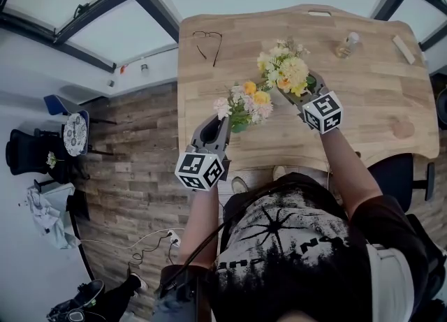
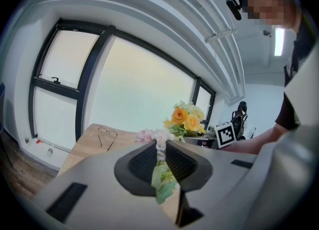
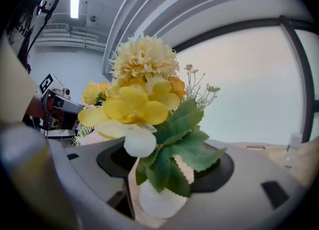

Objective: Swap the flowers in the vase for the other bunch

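Observation:
Over the wooden table (image 1: 377, 104), my left gripper (image 1: 222, 123) is shut on the green stems of a loose bunch (image 1: 246, 104) of pink, white and orange-yellow flowers. In the left gripper view the stems (image 2: 163, 176) sit pinched between the pads, and pale pink blossoms (image 2: 149, 135) show just past them. My right gripper (image 1: 300, 93) holds a small white vase (image 3: 159, 200) between its jaws. From the vase rises a yellow and cream bouquet (image 1: 285, 69) with broad green leaves (image 3: 179, 144). In the head view that bouquet hides the vase. The two bunches hang close together, side by side.
A pair of glasses (image 1: 208, 41) lies at the table's far left. A small clear bottle (image 1: 347, 45) and a pale block (image 1: 403, 48) sit at the far right. The person's body is at the near edge, and a dark chair (image 1: 398, 174) stands to the right.

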### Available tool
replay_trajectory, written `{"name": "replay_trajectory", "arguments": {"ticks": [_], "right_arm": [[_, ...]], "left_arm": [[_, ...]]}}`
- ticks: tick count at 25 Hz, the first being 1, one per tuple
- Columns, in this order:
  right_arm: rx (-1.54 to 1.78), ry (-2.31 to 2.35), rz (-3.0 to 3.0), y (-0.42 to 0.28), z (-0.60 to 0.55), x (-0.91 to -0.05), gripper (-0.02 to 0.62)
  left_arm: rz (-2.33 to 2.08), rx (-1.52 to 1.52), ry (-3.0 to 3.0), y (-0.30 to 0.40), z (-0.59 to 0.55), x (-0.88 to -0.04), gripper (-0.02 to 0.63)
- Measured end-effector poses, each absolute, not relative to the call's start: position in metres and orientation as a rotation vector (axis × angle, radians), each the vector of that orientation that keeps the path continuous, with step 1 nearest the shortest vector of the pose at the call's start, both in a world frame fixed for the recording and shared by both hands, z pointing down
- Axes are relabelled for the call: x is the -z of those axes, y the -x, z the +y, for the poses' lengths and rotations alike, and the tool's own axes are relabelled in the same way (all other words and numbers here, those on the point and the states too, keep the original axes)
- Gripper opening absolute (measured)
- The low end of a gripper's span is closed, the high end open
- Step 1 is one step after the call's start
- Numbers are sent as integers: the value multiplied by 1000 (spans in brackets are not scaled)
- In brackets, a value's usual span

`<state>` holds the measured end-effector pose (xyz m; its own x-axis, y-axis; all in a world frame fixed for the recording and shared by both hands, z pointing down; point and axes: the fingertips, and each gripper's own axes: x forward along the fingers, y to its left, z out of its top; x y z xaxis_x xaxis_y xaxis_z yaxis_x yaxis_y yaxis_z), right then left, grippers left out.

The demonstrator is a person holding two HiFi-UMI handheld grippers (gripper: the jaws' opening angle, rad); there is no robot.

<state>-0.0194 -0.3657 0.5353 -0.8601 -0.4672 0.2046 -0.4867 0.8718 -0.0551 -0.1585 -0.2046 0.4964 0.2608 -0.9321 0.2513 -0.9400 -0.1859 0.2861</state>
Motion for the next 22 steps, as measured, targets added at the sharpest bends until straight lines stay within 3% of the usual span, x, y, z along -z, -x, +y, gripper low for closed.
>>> {"name": "replay_trajectory", "arguments": {"ticks": [22], "right_arm": [[-287,-826,-2807,-2,-342,-552,299]], "left_arm": [[-1660,-20,-2195,171,-193,-497,61]]}}
